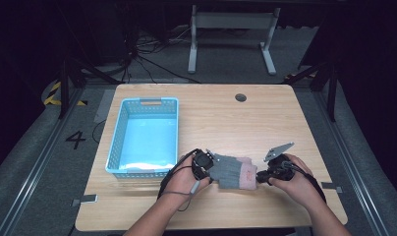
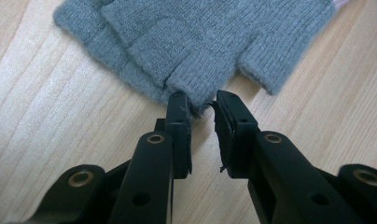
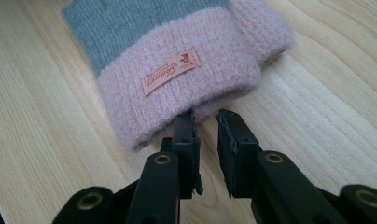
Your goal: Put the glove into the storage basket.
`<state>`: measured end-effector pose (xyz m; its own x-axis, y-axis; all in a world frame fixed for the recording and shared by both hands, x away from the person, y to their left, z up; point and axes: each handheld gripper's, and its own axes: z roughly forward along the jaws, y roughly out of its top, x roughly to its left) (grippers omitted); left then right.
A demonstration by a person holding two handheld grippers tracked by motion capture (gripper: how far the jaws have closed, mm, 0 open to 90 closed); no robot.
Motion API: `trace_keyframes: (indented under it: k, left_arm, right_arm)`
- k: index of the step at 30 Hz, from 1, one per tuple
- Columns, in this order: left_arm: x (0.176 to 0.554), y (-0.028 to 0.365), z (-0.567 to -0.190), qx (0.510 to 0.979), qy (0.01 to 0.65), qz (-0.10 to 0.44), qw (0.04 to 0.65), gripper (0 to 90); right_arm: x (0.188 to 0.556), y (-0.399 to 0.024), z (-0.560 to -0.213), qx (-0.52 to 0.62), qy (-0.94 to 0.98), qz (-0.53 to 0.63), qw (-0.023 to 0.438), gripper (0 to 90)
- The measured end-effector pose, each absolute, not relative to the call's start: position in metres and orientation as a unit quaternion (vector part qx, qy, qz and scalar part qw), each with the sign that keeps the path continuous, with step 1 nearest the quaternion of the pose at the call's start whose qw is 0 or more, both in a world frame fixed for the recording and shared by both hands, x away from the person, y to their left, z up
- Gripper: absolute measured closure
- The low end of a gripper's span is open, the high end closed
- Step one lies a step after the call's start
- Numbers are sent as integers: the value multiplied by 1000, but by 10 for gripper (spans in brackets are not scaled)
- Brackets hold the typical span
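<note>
A knitted glove [image 1: 231,171], grey with a pink cuff, lies flat on the wooden table near the front edge. My left gripper [image 1: 211,168] is at its grey finger end. In the left gripper view the jaws [image 2: 203,102] stand a little apart, with the edge of a grey glove finger [image 2: 196,79] just between the tips and not pinched. My right gripper [image 1: 260,176] is at the cuff end. In the right gripper view its jaws [image 3: 206,116] are also slightly apart, touching the rim of the pink cuff [image 3: 177,93], which bears a small orange label [image 3: 170,72].
A light blue plastic basket [image 1: 117,142] stands on the left half of the table, close to my left hand. A round cable hole [image 1: 241,97] sits near the far edge. Bare wood stretches to the right and behind the glove.
</note>
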<state>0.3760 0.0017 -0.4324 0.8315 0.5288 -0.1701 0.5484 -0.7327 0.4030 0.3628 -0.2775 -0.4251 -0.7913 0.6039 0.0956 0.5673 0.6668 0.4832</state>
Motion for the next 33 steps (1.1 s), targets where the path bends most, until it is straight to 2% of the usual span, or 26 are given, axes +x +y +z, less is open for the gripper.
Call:
trace_keyframes:
  k: [4,6,7,20,23,33]
  left_arm:
    - [375,1,-431,930,291,-16,224,783]
    - [375,1,-430,930,292,-10,225,868]
    - [375,1,-429,930,293,-8,223,884]
    - [374,2,-427,930,292,-12,223,890]
    - [374,1,-427,931,291,-12,223,890]
    - [374,1,-427,931,290,-14,221,889]
  right_arm:
    - [363,-276,-426,320,913,251,37,775]
    - [363,-276,-426,318,913,250,38,772]
    - [363,-276,-425,321,912,251,37,770]
    - [351,-277,-409,308,916,258,15,709]
    - [349,-271,-411,304,918,255,0,693]
    - [353,-266,-422,320,917,238,-9,633]
